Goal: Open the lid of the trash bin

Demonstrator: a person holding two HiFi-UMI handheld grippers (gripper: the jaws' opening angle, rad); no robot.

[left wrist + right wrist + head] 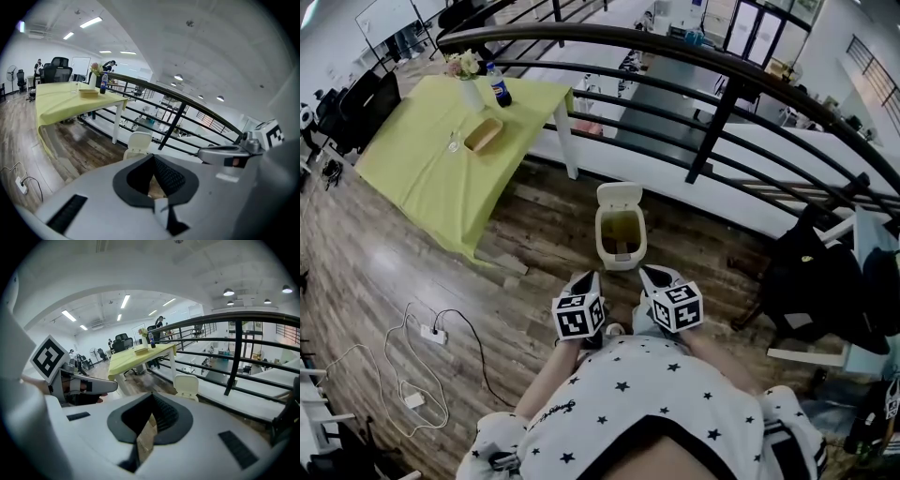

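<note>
Head view alone looks down into the trash bin (621, 260) on the wooden floor (534, 220): lid (619, 195) upright, interior yellowish (contents unclear). Gripper views catch only the raised lid. Left gripper (582, 281) and right gripper (656, 277) hover near the bin, not touching it, jaws pinched to slits and empty.

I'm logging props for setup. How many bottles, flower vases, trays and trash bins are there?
Bottle: 1
Flower vase: 1
Tray: 1
Trash bin: 1
Total: 4
</note>
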